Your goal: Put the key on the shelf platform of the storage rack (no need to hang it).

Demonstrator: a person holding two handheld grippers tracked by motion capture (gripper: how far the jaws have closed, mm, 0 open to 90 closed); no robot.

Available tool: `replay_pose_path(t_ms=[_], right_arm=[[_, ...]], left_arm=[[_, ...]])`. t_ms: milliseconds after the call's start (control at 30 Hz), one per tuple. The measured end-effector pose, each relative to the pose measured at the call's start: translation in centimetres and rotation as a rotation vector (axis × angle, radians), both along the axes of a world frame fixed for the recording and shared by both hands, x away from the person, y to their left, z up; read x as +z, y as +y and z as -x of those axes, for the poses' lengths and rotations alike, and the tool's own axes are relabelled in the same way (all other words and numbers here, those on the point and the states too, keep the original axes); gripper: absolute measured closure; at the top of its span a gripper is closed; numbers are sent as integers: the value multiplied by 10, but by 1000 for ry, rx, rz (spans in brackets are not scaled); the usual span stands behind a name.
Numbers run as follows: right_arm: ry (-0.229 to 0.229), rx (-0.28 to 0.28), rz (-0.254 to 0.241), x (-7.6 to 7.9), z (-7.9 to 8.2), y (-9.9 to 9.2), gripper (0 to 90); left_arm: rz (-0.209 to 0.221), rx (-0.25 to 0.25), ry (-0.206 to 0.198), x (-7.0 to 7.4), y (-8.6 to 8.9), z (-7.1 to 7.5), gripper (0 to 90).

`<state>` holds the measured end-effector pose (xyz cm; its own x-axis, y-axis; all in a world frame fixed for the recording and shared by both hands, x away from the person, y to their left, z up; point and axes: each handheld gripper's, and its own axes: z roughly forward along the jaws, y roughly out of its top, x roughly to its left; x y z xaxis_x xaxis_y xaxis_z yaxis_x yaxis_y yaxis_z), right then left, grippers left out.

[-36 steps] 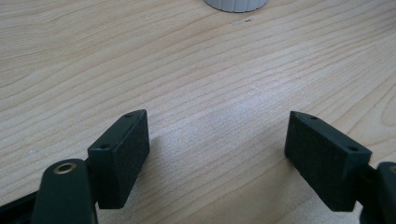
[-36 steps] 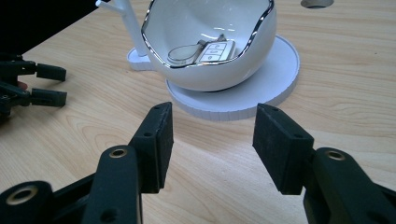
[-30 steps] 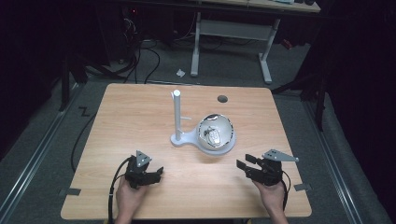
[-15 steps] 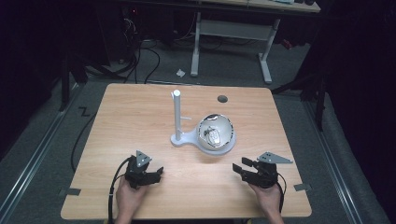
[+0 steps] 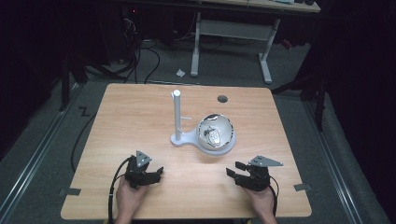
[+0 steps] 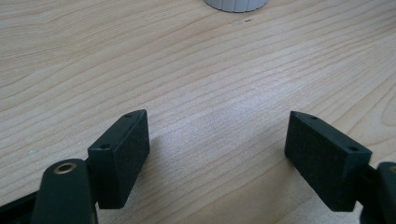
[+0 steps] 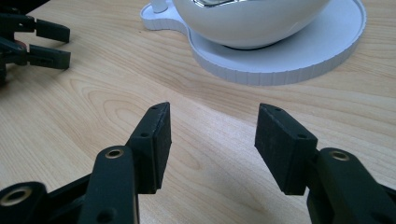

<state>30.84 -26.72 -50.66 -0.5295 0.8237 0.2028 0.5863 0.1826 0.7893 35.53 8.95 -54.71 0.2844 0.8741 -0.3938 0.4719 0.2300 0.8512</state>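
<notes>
High view: wood table (image 5: 140, 112) first, w/ the white stand (image 5: 180, 138) near its middle, post (image 5: 177, 114) up on the left, white bowl (image 5: 215, 133) on the round base at right, something shiny inside, can't tell what. My left gripper (image 5: 156, 173) sits near edge, left of centre, jaws wide apart, holding nothing. My right gripper (image 5: 232, 170) sits near edge on the right, jaws approx half open, also empty, aimed at the bowl. I'd say I'm at the approach step; next move needs the right one going far-ward to the bowl rim w/o tipping it.
</notes>
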Motion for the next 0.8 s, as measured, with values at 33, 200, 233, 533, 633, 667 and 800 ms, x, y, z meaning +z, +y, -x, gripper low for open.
replay_pose_path(t_ms=[33,200,233,533,633,667,800], right_arm=[[0,3,3,-1,0,1,464],[2,1,16,-5,-1,5,469],[2,1,16,-5,-1,5,469],[12,2,51,-16,-4,13,480],[17,-2,68,-19,-5,14,489],[19,-4,75,-19,-5,14,494],[20,-6,89,-22,-6,16,506]], left_arm=[[0,0,0,0,0,0,225],[0,0,0,0,0,0,225],[0,0,0,0,0,0,225],[0,0,0,0,0,0,225],[0,0,0,0,0,0,225],[0,0,0,0,0,0,225],[0,0,0,0,0,0,225]])
